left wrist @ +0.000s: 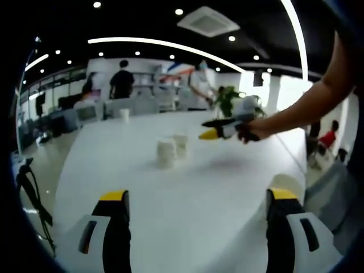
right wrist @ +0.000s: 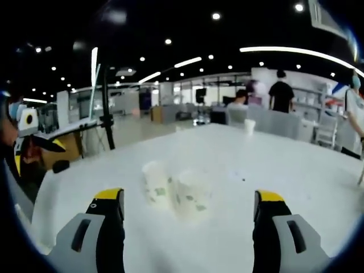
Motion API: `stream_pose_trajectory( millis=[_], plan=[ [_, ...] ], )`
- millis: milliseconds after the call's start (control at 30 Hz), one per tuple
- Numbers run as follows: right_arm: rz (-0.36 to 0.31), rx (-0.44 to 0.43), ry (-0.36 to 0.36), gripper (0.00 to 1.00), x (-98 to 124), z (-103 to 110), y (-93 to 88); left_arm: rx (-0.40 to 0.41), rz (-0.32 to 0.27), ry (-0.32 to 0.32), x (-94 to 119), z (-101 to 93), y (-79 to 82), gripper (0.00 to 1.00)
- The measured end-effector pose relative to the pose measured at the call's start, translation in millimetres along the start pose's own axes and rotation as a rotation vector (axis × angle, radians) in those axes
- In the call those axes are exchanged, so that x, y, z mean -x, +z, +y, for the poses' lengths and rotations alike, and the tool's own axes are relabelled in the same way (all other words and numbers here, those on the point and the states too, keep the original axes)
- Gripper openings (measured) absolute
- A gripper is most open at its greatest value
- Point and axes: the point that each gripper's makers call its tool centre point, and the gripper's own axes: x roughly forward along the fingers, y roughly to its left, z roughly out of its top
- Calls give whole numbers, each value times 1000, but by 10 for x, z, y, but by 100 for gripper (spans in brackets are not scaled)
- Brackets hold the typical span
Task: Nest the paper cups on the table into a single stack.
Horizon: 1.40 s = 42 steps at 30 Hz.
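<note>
Two paper cups stand upright on the white table [left wrist: 170, 222], close together and apparently touching.

In the left gripper view, the left gripper [left wrist: 196, 213] has its yellow-tipped fingers [left wrist: 114, 196] spread wide, holding nothing. The near cup [left wrist: 166, 152] and the far cup [left wrist: 181, 143] stand well ahead of those fingers, roughly between their lines and nearer the left one. The right gripper [left wrist: 211, 129], held in a hand [left wrist: 253, 128], hovers above the table just right of the cups, its tips pointing at them.

In the right gripper view, the right gripper [right wrist: 187, 199] is likewise released and empty. Both cups sit just ahead, between its fingers [right wrist: 108, 196]. The left cup [right wrist: 156, 182] and the right cup [right wrist: 193, 193] show green printed marks. Another small cup [right wrist: 248, 126] stands far across the table.
</note>
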Motion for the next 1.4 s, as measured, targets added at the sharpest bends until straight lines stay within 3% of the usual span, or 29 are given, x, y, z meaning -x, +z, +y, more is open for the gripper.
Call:
stream_pose_trajectory(
  millis=[167, 367, 500, 800, 1100, 1200, 1400],
  plan=[
    [-13, 3, -38, 84, -180, -99, 7, 8, 7, 20, 89, 53, -44, 98],
    [-32, 6, -10, 83, -373, -85, 70, 9, 11, 35, 161, 105, -74, 98],
    [-9, -1, -14, 81, -479, -81, -57, 17, 14, 46, 181, 127, -105, 98],
    [45, -3, -50, 61, -556, -95, -335, 25, 16, 53, 208, 125, -150, 98],
    [33, -26, -57, 48, -642, -66, -362, 16, 22, 58, 240, 126, -179, 95],
    [38, -26, -59, 37, -675, -63, -347, 9, 21, 56, 234, 128, -168, 95],
    [50, -34, -48, 35, -669, -40, -344, 6, 14, 55, 227, 136, -139, 96]
  ],
)
